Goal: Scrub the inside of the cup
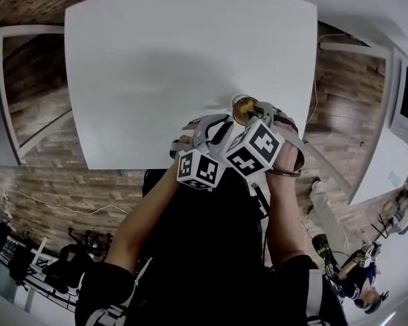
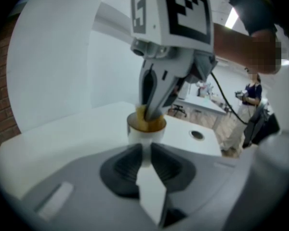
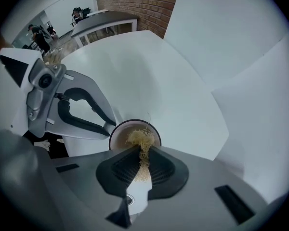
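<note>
At worktop near edge | cup upright, left tongs clamped on its side to steady it | right tongs pinch fibre scrubber, pointed down into cup for scrubbing

An open office-like workroom: white tables, brick wall, wood floor, desk chair.

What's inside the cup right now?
A straw-coloured scrubber tuft, pinched by the right gripper, hangs into the cup. Tuft and gripper hide most of its bottom.
</note>
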`<action>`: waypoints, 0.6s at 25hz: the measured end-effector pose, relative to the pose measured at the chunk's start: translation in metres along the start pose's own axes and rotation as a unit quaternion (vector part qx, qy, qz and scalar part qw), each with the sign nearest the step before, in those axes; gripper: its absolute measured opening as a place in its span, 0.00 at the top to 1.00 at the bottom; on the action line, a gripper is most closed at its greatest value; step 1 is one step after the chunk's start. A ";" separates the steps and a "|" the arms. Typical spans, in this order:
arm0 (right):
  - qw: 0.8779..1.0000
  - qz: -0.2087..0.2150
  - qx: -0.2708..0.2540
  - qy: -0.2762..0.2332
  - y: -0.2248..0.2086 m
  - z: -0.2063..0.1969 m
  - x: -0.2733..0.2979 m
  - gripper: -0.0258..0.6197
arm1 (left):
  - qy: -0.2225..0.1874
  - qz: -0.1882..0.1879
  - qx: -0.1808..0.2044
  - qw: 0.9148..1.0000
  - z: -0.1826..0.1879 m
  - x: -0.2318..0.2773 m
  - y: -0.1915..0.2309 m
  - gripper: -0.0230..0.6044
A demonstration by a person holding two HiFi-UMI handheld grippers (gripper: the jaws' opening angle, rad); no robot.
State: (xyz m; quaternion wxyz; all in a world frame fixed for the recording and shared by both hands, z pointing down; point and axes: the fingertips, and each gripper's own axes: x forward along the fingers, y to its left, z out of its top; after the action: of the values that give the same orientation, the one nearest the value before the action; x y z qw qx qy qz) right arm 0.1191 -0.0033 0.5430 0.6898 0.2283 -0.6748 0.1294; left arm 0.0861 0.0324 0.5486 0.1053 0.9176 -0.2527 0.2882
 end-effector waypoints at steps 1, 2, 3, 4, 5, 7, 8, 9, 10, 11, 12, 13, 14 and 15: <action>1.000 -0.006 -0.001 0.001 0.001 0.001 0.003 0.91 | 0.000 0.000 0.000 1.000 0.000 0.000 0.000 0.87; 1.000 -0.011 -0.002 0.002 0.003 0.003 0.007 0.91 | 0.001 0.001 -0.001 1.000 -0.001 0.000 0.000 0.87; 1.000 -0.014 -0.002 0.002 0.006 0.005 0.011 0.91 | 0.001 0.001 0.000 1.000 -0.001 0.000 0.000 0.87; 1.000 -0.014 -0.001 0.001 0.009 0.006 0.015 0.91 | 0.000 0.001 0.001 1.000 -0.002 -0.001 0.000 0.87; 1.000 -0.014 0.000 0.001 0.012 0.008 0.020 0.91 | 0.000 0.001 0.003 1.000 -0.002 -0.001 0.000 0.87; 1.000 -0.019 0.004 0.001 0.013 0.010 0.028 0.91 | -0.001 0.001 0.005 1.000 -0.002 -0.001 -0.001 0.87; 1.000 -0.022 0.007 0.000 0.011 0.012 0.030 0.91 | -0.002 0.001 0.004 1.000 -0.002 -0.001 -0.002 0.87; 1.000 -0.025 0.010 -0.001 0.009 0.014 0.031 0.91 | -0.003 0.002 0.002 1.000 -0.002 -0.001 -0.001 0.87; 1.000 -0.026 0.015 -0.005 0.008 0.017 0.032 0.91 | -0.003 0.003 0.001 1.000 -0.002 -0.001 0.000 0.87; 0.999 -0.024 0.022 -0.012 0.008 0.018 0.031 0.91 | -0.003 0.003 -0.001 1.000 -0.003 -0.001 0.000 0.87; 0.999 -0.019 0.036 -0.023 0.007 0.019 0.029 0.91 | -0.003 0.004 -0.001 1.000 -0.003 0.000 0.000 0.87; 0.998 -0.011 0.058 -0.038 0.006 0.019 0.025 0.91 | -0.002 0.005 -0.002 1.000 -0.003 0.000 0.000 0.87; 0.994 -0.003 0.087 -0.058 0.004 0.018 0.020 0.91 | -0.002 0.006 -0.002 1.000 -0.002 0.000 -0.001 0.87; 0.989 0.003 0.122 -0.080 0.001 0.018 0.013 0.91 | -0.001 0.007 -0.004 1.000 -0.002 0.001 -0.001 0.87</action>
State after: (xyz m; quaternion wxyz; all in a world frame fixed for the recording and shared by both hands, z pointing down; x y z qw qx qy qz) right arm 0.1039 -0.0131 0.5560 0.5997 0.3185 -0.7079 0.1944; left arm 0.0860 0.0335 0.5507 0.1067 0.9157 -0.2604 0.2868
